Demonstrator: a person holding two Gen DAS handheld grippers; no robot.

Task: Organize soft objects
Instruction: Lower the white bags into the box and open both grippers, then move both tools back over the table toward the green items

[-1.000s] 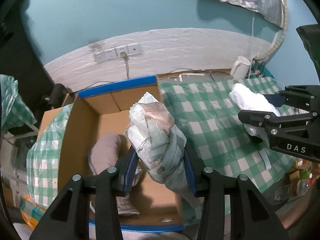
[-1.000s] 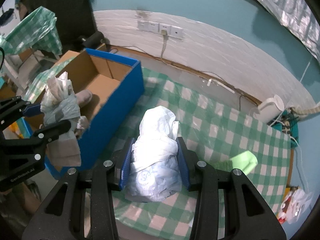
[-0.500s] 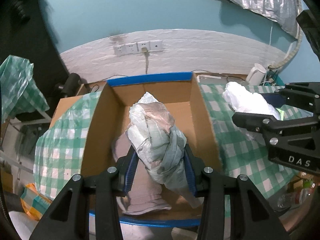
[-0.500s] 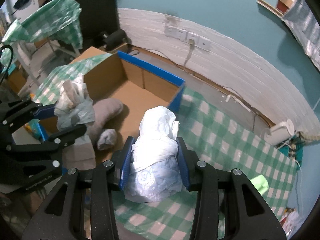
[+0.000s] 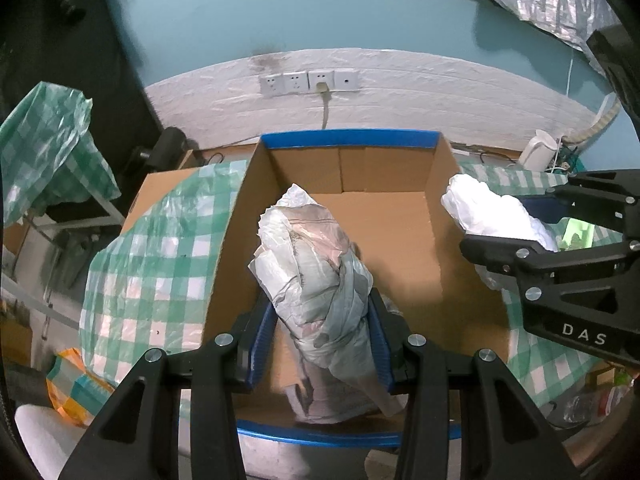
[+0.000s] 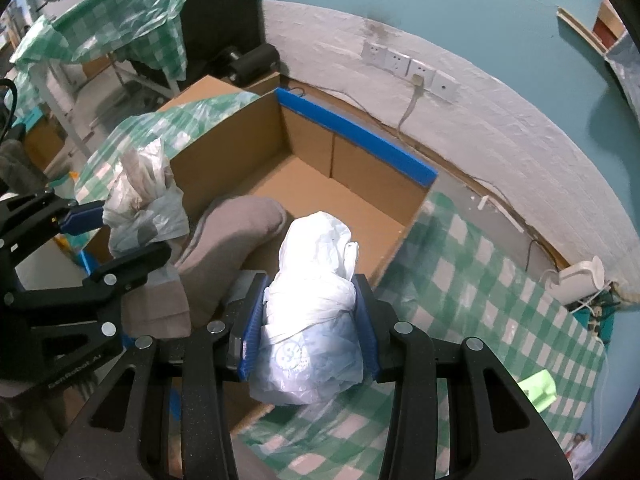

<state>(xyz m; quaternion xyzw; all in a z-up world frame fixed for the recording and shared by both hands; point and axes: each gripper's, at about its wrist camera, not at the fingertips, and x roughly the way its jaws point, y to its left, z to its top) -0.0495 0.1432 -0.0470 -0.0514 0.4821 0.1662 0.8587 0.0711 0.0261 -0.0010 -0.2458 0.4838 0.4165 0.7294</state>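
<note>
Left wrist view
Left gripper point(image 5: 318, 332): we see its blue pads clamped on a grey-white bagged bundle point(image 5: 316, 276), which stands up between the jaws and sticks out past them.
Cardboard box point(image 5: 434, 216): open, blue-edged, straight ahead of and beneath our jaws; the bundle hangs over its floor.
Right gripper point(image 5: 532, 220): to the right of our jaws, closed on a white bagged bundle point(image 5: 492, 212) at the box's right wall.
Checked cloth point(image 5: 152, 256): drapes left of the box.

Right wrist view
Right gripper point(image 6: 308, 328): we see its pads pressed on both sides of the white bagged bundle point(image 6: 314, 300), held over the box's near right edge.
Cardboard box point(image 6: 304, 140): ahead and left of our jaws, with a grey soft item point(image 6: 232, 244) lying inside.
Left gripper point(image 6: 116, 232): far left of our jaws, gripping the grey-white bundle point(image 6: 142, 196) over the box.
Checked tablecloth point(image 6: 480, 304): right of our jaws; a green object point(image 6: 540, 390) lies on it.
</note>
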